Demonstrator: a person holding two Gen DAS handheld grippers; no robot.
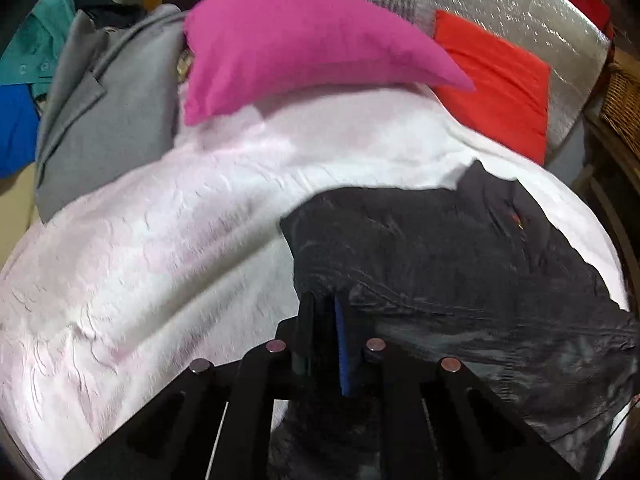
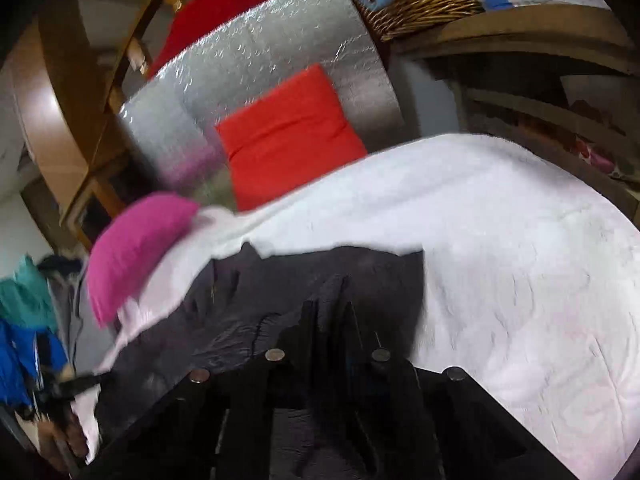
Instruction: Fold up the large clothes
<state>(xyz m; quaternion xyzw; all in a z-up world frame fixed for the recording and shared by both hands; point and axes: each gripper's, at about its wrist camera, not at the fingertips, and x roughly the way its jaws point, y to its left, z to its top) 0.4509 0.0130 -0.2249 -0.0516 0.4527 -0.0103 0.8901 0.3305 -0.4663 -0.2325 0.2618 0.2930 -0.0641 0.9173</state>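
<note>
Pinching the dark grey crumpled fabric garment (image 1: 460, 264), my left gripper (image 1: 326, 312) and right gripper (image 2: 328, 316) both angle down with jaws nearly closed on its near hem; it lies mid-bed on the white textured bedspread (image 1: 140, 248), bare spread stretching to both side edges

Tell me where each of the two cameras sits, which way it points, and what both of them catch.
Left wrist: rides the left tongs, looking forward and down at the dark garment on the white bedspread; its fingers pinch the garment's edge.
Right wrist: rides the right tongs, facing the same dark garment, fingers closed in its folds; a hand shows at lower left.
Shared: garment, white bedspread, pink pillow, red cushion.
</note>
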